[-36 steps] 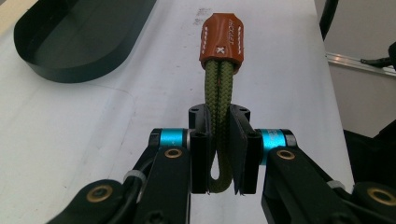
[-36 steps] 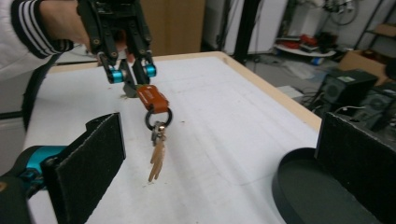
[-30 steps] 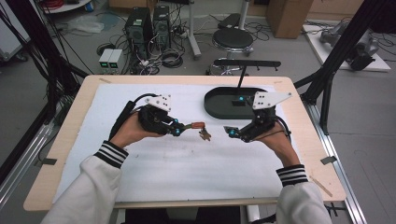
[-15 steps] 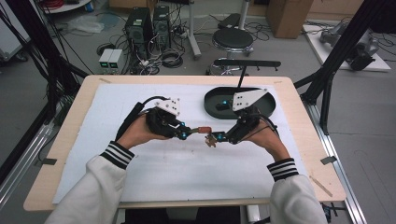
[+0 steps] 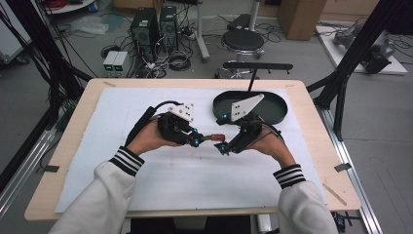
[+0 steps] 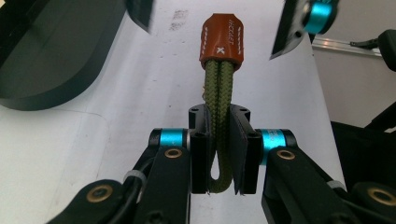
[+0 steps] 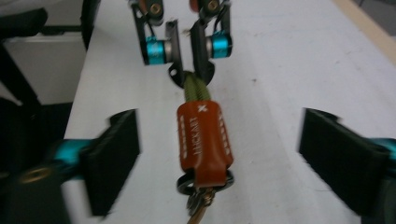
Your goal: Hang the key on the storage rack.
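Braided olive cord point(image 6: 218, 93), stitched brown leather sleeve point(image 7: 203, 140) (smooth, slightly glossy), matt black tray point(image 5: 272, 105)

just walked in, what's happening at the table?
A person is working a keychain strap with two handheld grippers over the white mat. The left gripper is shut on the strap's green cord loop, holding it out toward the right gripper. That one is open, its fingers on either side of the brown leather sleeve without touching it. A metal ring hangs at the sleeve's end. The black tray sits behind.
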